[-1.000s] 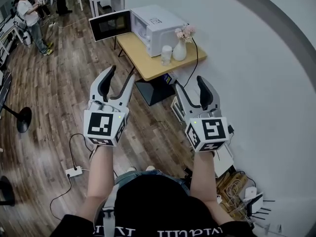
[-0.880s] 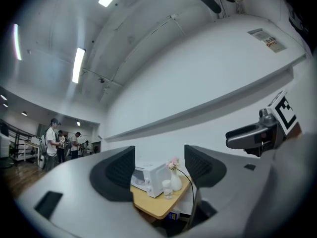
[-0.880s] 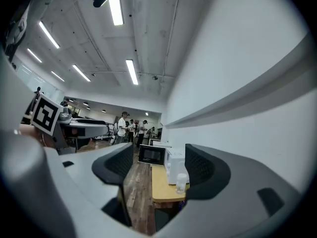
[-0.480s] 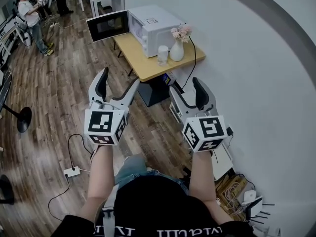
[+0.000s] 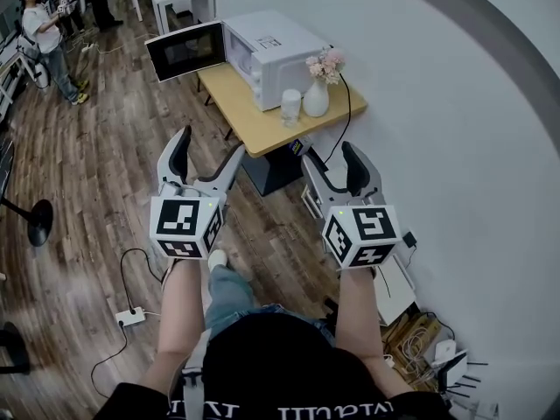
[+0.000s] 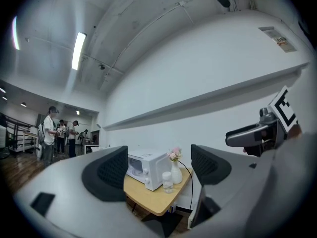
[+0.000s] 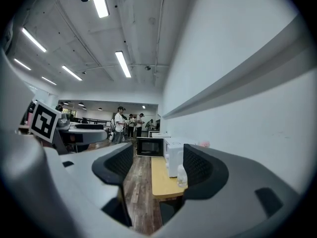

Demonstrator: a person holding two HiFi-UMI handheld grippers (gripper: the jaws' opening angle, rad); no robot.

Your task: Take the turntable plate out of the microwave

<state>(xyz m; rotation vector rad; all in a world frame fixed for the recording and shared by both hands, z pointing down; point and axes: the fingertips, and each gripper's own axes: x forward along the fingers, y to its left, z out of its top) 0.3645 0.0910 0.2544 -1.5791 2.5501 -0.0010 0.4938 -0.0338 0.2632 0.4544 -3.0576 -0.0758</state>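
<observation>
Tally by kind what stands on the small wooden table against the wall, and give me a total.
microwave, door open: 1
vase of flowers: 1
small pale jar: 1
Total: 3

Grey left gripper [image 5: 210,145] and right gripper [image 5: 331,154] have black-padded fingers [image 5: 181,151] and marker cubes [image 5: 184,224].
</observation>
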